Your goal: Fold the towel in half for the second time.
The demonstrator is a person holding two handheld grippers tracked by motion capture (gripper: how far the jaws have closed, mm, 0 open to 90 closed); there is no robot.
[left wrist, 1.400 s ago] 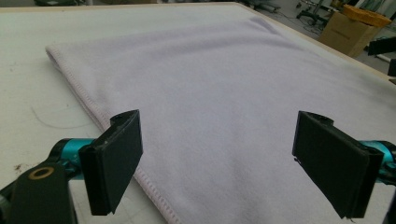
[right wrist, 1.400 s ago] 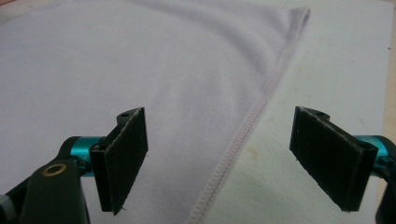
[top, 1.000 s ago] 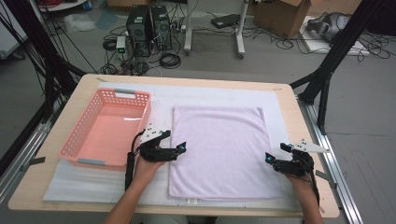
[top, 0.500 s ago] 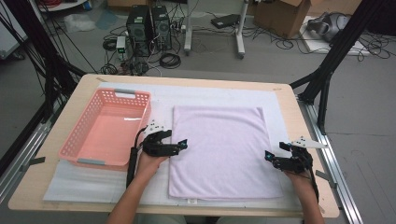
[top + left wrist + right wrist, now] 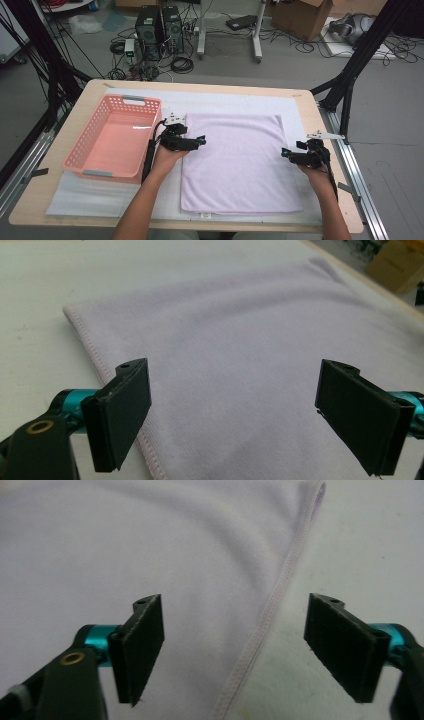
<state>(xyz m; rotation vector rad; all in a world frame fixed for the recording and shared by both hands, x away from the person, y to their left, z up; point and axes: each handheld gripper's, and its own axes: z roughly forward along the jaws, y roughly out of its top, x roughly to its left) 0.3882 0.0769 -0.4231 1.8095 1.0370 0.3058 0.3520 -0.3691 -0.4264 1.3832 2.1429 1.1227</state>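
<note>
Towel flat at worktop centre, basket at its 9 o'clock. Left gripper over the towel's 9 o'clock edge, jaws spread wide. Right gripper at the 3 o'clock edge, jaws just closing slightly, astride the hem, nothing pinched.

even, bright overhead light, soft faint shadows; high view slightly grainy, both gripper views softly blurred
</note>
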